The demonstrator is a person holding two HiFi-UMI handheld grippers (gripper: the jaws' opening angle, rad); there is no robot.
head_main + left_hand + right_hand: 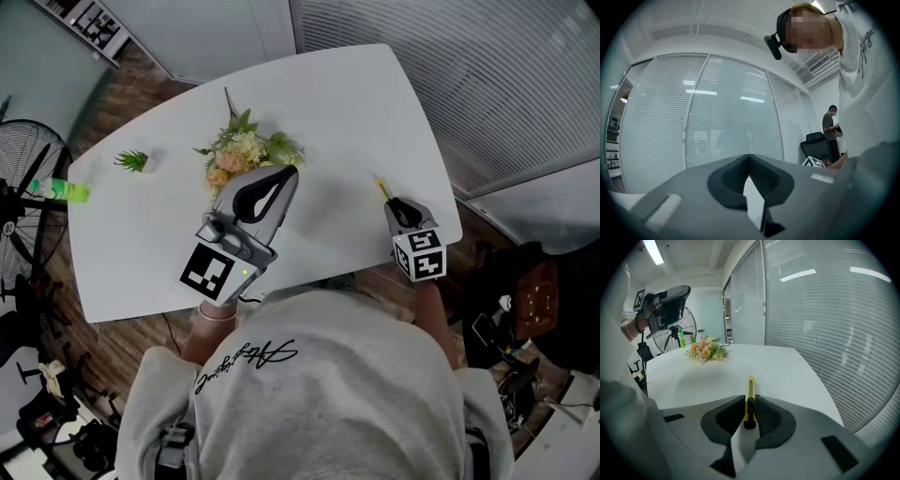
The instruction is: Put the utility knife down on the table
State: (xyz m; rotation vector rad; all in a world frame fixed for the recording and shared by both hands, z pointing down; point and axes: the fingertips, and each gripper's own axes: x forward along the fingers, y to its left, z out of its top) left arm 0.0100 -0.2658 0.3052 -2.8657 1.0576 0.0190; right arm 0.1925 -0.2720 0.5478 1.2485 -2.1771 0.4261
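A yellow utility knife with a black slider sticks forward from between my right gripper's pads, which are shut on its rear end. Its tip hangs over the white table. In the head view the right gripper is over the table's right front part, with the knife's yellow tip showing ahead of it. My left gripper is held up above the table near the bouquet. In its own view the jaws meet with nothing between them, pointing level at window blinds.
A bouquet of pale flowers lies mid-table. A small green plant and a green bottle are at the table's left end. A fan stands left of the table; glass walls with blinds lie to the right.
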